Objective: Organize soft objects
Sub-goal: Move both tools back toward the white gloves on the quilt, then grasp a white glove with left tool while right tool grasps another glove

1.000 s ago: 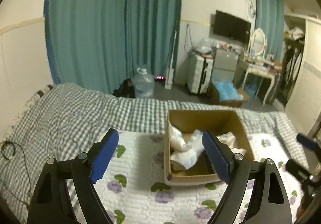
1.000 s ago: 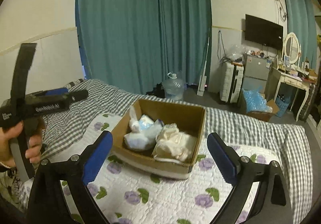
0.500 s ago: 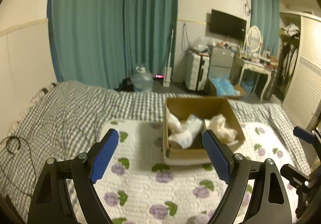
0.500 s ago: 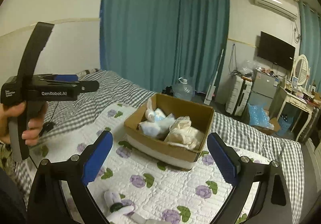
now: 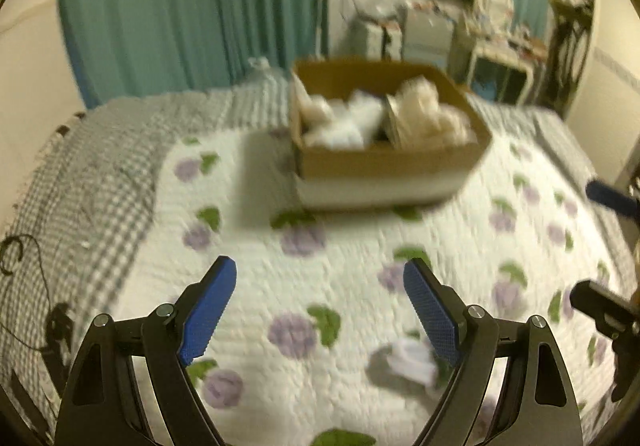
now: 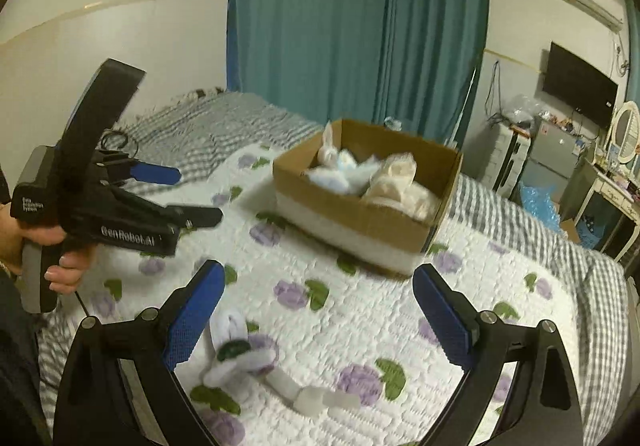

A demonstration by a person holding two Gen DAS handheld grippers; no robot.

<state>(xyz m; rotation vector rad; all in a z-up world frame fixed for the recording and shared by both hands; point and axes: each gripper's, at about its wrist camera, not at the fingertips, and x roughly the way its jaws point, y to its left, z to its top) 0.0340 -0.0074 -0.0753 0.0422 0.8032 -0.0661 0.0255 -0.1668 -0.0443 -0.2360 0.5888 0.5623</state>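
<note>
A brown cardboard box stands on the flowered quilt and holds white and cream soft items. A white plush toy with a dark eye lies on the quilt near my right gripper's left finger; it also shows blurred in the left wrist view. My left gripper is open and empty above the quilt, well short of the box. My right gripper is open and empty, just above the toy. The left gripper also shows in the right wrist view, held in a hand.
The flowered quilt lies over a grey checked bedspread. A black cable lies at the bed's left edge. Teal curtains, a television, a dressing table and storage drawers stand beyond the bed.
Both grippers have pulled back from the box and tilted down toward the quilt. The white plush toy has come fully into view under the right gripper. Both stay open.
</note>
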